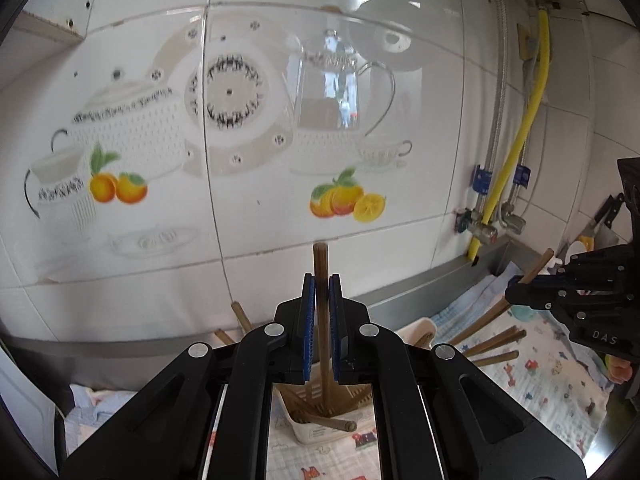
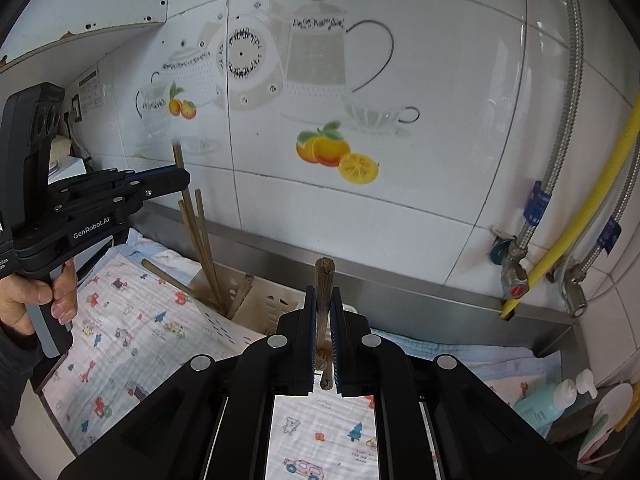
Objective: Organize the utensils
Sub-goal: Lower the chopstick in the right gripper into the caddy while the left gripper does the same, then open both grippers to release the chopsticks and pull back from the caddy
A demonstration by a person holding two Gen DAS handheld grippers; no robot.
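My left gripper [image 1: 321, 280] is shut on a brown wooden chopstick [image 1: 320, 256] that stands upright, its lower end down in the white slotted holder [image 1: 316, 434]. Other chopsticks rest in that holder. In the right wrist view the left gripper [image 2: 186, 178] holds its chopstick [image 2: 178, 156] above the holder [image 2: 224, 320], with a hand [image 2: 60, 292] on its grip. My right gripper [image 2: 323, 292] is shut on another chopstick [image 2: 324, 272], to the right of the holder. From the left wrist view, the right gripper [image 1: 510, 292] and its chopstick [image 1: 542, 266] hang over several loose chopsticks [image 1: 496, 338] on the cloth.
A cartoon-print cloth [image 2: 132, 332] covers the steel counter below a tiled wall. A steel ledge [image 2: 400, 304] runs along the back. A yellow hose [image 2: 588, 208], braided pipes and valves [image 2: 514, 276] stand at the right. A blue bottle [image 2: 544, 400] sits in the right corner.
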